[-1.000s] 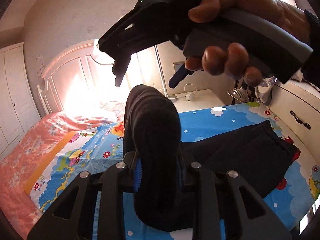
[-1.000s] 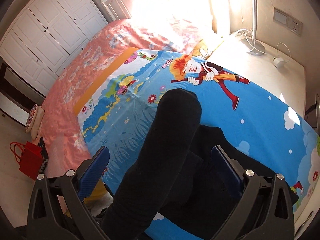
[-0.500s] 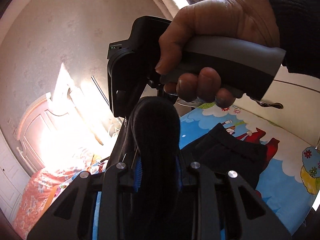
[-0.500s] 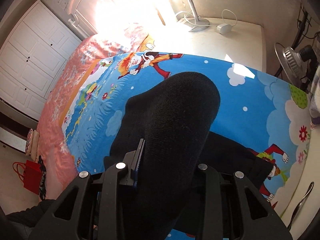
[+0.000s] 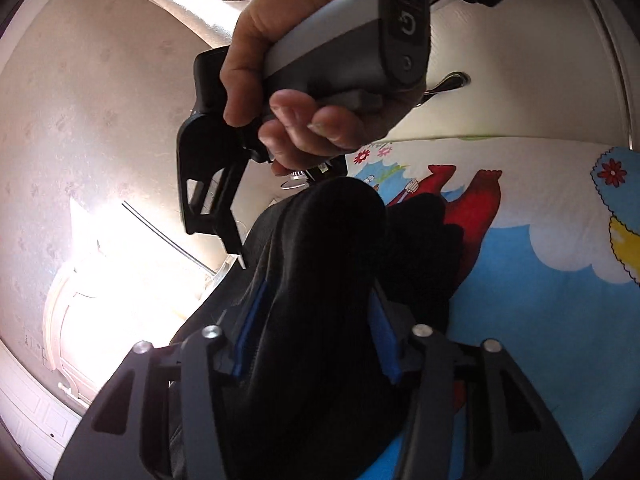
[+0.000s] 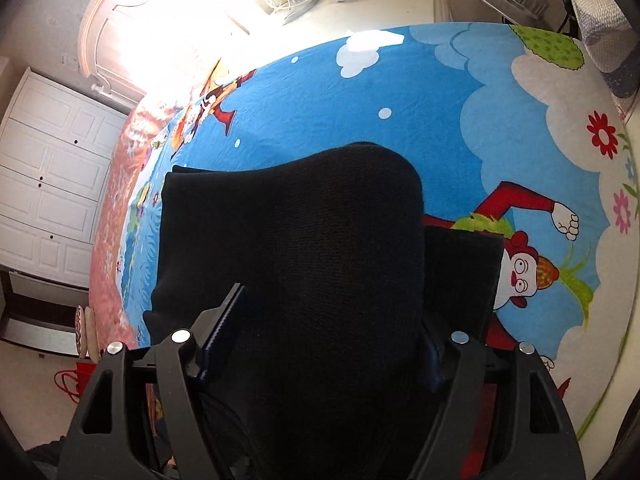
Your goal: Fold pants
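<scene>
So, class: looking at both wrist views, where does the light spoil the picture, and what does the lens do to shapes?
Left wrist view: sunlight burns out the headboard, and the black pants are backlit, almost featureless. Right wrist view: glare whites out the top left by the headboard; the fisheye bends the cartoon bedsheet into a dome.

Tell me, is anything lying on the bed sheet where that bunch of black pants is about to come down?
Nothing visible does. The black pants sit between both grippers' opening jaws, above their own lower half on the cartoon sheet. What lies beneath the fabric is hidden.
</scene>
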The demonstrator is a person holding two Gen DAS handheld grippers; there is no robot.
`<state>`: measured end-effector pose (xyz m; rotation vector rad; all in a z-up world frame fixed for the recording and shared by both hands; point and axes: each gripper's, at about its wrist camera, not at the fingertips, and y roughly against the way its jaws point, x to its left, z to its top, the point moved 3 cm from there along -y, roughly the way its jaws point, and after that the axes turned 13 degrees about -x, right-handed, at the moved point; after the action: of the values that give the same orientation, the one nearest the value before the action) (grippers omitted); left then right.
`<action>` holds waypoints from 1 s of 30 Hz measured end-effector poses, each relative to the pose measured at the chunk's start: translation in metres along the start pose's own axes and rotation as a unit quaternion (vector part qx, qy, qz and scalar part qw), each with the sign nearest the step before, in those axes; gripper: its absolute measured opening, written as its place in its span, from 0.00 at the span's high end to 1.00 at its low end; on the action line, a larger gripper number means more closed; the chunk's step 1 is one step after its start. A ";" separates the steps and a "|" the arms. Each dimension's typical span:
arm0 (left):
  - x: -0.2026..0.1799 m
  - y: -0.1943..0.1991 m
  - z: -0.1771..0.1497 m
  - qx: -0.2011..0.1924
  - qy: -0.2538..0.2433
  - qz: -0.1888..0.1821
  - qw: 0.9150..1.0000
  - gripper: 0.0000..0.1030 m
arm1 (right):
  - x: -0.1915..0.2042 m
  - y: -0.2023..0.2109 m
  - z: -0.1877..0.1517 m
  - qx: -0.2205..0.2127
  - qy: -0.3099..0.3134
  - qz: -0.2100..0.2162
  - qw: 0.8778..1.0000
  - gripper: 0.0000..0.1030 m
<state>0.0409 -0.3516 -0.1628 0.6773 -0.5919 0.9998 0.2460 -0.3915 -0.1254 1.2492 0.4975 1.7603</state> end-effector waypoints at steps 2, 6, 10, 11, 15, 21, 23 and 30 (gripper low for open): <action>-0.006 -0.003 0.001 -0.002 -0.013 0.004 1.000 0.74 | 0.001 -0.005 0.002 -0.003 0.010 -0.018 1.000 0.35; 0.001 0.006 0.007 -0.011 -0.023 0.013 1.000 0.79 | -0.001 0.012 0.002 -0.009 0.020 -0.030 0.999 0.72; 0.002 0.009 0.017 -0.024 -0.028 0.014 0.999 0.79 | -0.003 0.036 0.004 -0.042 0.020 -0.037 0.998 0.73; -0.003 0.008 0.016 -0.023 -0.031 0.004 0.999 0.79 | -0.005 0.035 0.001 -0.045 0.024 -0.052 0.997 0.73; -0.023 0.012 0.003 -0.023 -0.025 -0.055 0.998 0.72 | -0.016 0.020 -0.024 -0.066 0.081 -0.150 0.983 0.55; 0.070 0.086 -0.016 -0.081 0.164 -0.127 0.975 0.46 | -0.008 0.022 -0.033 -0.113 0.139 -0.245 0.953 0.28; 0.108 0.109 -0.046 -0.076 0.236 -0.114 0.962 0.46 | -0.005 0.023 -0.033 -0.123 0.156 -0.279 0.940 0.20; 0.174 0.161 -0.162 0.023 0.346 -0.120 0.930 0.46 | 0.074 0.068 -0.024 -0.209 0.239 -0.366 0.875 0.06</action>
<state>-0.0078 -0.0752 -0.1052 0.3811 0.1347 0.9437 0.1884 -0.3604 -0.0454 0.2318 0.7067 1.3787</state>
